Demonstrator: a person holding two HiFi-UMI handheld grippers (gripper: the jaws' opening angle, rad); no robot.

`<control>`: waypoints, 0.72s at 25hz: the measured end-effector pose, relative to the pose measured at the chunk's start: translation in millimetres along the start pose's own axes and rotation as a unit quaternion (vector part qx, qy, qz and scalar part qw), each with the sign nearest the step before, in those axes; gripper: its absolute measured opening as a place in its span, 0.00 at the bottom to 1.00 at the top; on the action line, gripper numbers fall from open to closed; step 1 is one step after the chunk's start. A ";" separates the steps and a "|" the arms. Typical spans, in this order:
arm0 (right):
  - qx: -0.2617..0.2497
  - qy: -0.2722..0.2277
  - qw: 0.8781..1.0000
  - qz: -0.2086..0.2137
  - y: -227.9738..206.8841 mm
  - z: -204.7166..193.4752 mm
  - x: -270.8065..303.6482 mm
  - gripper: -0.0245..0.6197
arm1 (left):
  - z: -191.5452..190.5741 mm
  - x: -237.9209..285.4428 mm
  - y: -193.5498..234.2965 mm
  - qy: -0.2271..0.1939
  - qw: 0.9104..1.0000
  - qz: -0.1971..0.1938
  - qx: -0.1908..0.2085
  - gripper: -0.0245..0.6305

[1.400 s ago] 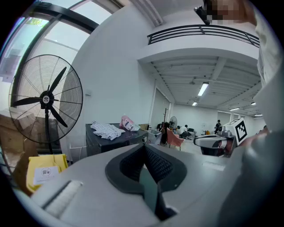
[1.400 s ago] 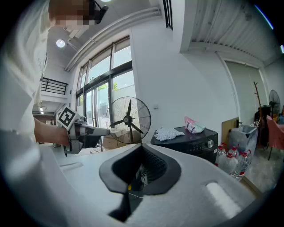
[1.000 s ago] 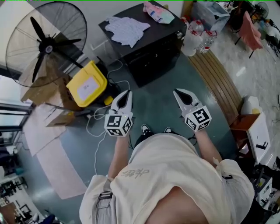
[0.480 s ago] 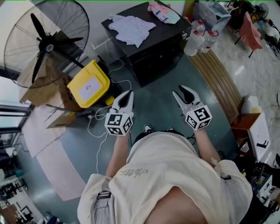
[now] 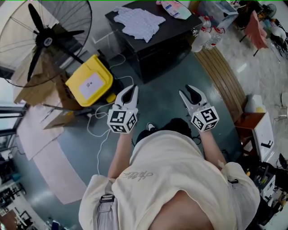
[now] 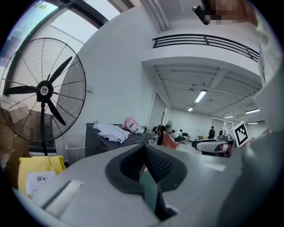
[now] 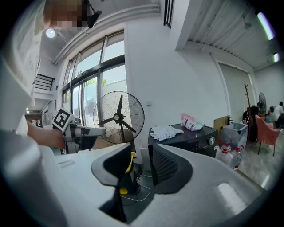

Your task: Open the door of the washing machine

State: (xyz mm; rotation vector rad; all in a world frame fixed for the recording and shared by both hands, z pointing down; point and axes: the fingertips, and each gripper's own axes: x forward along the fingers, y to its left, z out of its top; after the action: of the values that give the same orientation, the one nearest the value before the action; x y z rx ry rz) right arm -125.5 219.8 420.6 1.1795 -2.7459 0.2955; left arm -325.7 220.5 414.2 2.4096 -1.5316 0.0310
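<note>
The washing machine [image 5: 162, 45] is a black box on the floor ahead of me, with a white cloth [image 5: 139, 20] and a pink packet [image 5: 176, 9] on its top. Its front faces me; I cannot make out the door. The right gripper view shows its panel knob [image 7: 212, 141]. My left gripper [image 5: 130, 92] hangs in the air short of the machine, jaws shut and empty. My right gripper [image 5: 191, 92] is level with it, to the right, jaws open with nothing between them. Both point towards the machine [image 6: 102, 142] and touch nothing.
A big standing fan [image 5: 42, 40] and a yellow box [image 5: 90, 81] are to the machine's left, with white cables [image 5: 101, 130] on the floor. Water bottles [image 5: 204, 36] and a wooden board [image 5: 225, 81] lie to its right. Cardboard lies at far left.
The right gripper's jaws have opened. Both grippers have moved a little forward towards the washing machine, and the left one has stayed shut.
</note>
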 end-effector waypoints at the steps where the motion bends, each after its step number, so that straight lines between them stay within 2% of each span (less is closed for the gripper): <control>1: 0.006 0.000 1.000 0.003 2.8 0.1 3.3 0.28 | -0.5 -0.7 2.9 0.000 1.000 0.002 -0.004 0.07; 5: -0.002 0.015 1.000 0.018 5.4 -1.6 18.8 0.28 | -4.6 -0.5 15.5 0.005 1.000 0.015 -0.016 0.07; 11: 0.019 0.034 0.998 0.040 -17.7 -19.7 57.9 0.28 | -10.6 15.7 42.0 0.024 0.998 0.052 -0.021 0.07; 18: -0.050 0.081 0.992 0.081 -60.5 -40.7 130.6 0.28 | 21.5 70.8 74.8 0.025 0.997 0.067 0.003 0.07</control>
State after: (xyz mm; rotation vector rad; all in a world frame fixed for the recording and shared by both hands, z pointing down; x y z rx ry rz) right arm -168.7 97.0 494.1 0.8689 -2.6836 0.2549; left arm -364.3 122.9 422.6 2.2877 -1.6708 0.1212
